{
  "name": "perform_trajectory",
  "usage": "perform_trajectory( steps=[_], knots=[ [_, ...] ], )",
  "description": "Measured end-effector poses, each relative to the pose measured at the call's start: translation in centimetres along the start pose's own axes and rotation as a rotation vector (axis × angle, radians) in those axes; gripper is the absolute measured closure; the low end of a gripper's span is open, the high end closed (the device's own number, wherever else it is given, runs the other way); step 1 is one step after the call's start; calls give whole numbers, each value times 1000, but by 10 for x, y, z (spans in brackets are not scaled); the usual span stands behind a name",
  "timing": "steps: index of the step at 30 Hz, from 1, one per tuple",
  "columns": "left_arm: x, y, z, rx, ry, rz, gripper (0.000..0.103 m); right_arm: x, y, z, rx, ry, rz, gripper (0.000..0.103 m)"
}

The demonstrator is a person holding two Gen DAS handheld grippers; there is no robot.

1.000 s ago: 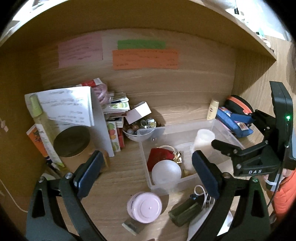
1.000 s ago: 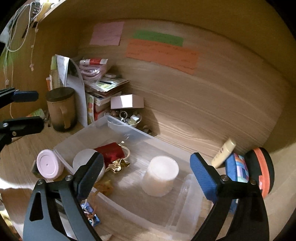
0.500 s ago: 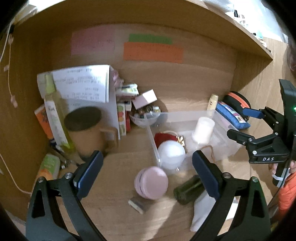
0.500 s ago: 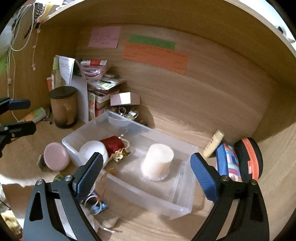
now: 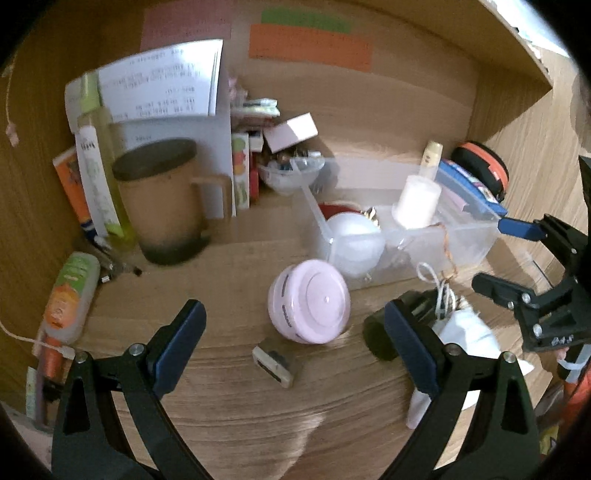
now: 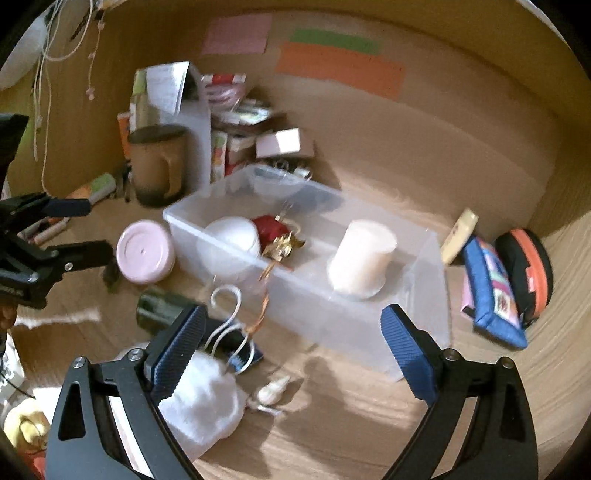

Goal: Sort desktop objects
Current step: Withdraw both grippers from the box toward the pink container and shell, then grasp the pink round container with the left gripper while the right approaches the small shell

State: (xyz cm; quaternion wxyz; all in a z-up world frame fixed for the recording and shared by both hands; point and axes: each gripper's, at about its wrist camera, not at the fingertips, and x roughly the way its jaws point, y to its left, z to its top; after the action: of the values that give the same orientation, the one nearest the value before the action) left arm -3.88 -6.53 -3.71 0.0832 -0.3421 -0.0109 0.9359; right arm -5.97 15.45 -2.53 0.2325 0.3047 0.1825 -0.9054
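Orange note [image 5: 309, 47]: you had it stuck flat on the wooden back panel [image 5: 406, 110].
Green note [image 5: 306, 17]: a narrower strip, you saw it just above the orange note.
Pink note [image 5: 186, 22]: left of the orange note, apart from it.
Printed sheet [image 5: 166, 88]: below and left of the orange note, upright, its top folded forward.
White cords [image 6: 40, 92]: you had them hanging well left of the orange note.

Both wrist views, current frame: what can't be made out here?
- Writing on the orange note: blurred in both views.
- Small bowl contents: too small and blurred, left view.
- Dark green bottle: partly behind the right hand-held gripper finger.
- White pouch: finger overlaps it, right view.
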Motion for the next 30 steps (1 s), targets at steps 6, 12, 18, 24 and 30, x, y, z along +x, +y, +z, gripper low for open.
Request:
perform_trajectory(
  steps=[6, 12, 18, 24, 30],
  knots=[
    [24, 3, 1, -7, 54, -20, 5, 8, 2, -21, 31, 57, 53, 8],
    [40, 8, 9, -29, 82, -34, 5, 10, -15, -36, 148, 87, 80, 10],
    [54, 10, 11, -48, 101, -56, 5, 19, -35, -44, 210, 138, 86, 32],
    [62, 8, 10, -41, 111, -50, 5, 31, -27, -50, 161, 193, 119, 52],
    [73, 10, 10, -56, 163, -78, 22, 34, -22, -45, 134, 195, 136, 61]
  ],
)
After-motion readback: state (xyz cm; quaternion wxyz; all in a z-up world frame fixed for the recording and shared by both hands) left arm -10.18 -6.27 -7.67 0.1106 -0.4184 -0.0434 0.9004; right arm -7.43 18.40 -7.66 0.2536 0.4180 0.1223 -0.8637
